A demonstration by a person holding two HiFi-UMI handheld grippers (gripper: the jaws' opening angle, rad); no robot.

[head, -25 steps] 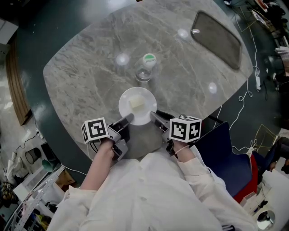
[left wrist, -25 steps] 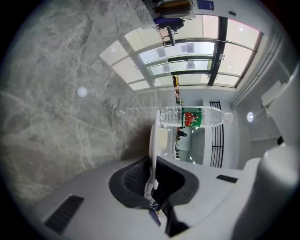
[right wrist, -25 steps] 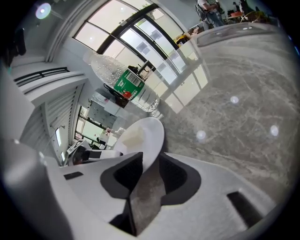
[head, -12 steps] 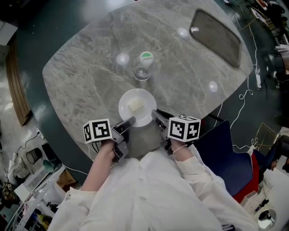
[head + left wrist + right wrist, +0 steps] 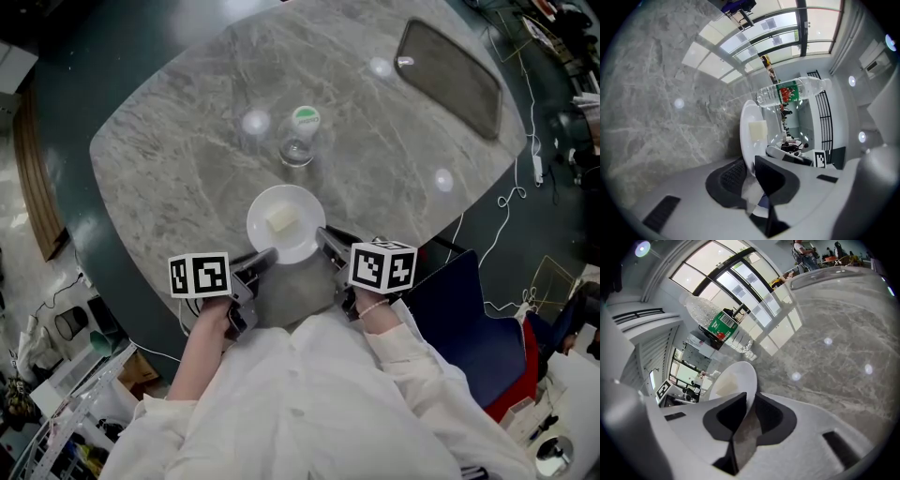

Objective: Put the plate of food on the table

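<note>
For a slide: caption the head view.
Left gripper pinches the plate; right gripper, jaws just closing, grips its opposite rim.

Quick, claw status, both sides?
Left claw: closed on the plate rim.
Right claw: jaws have just been closing, now gripping the plate rim too.

Plate glossy white ceramic; table polished grey marble.

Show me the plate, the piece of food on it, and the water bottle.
plate [image 5: 307, 214], head view, bare white surface right of the food
piece of food [image 5: 282, 220], head view, its pale top
water bottle [image 5: 723, 326], right gripper view, its green label
</note>
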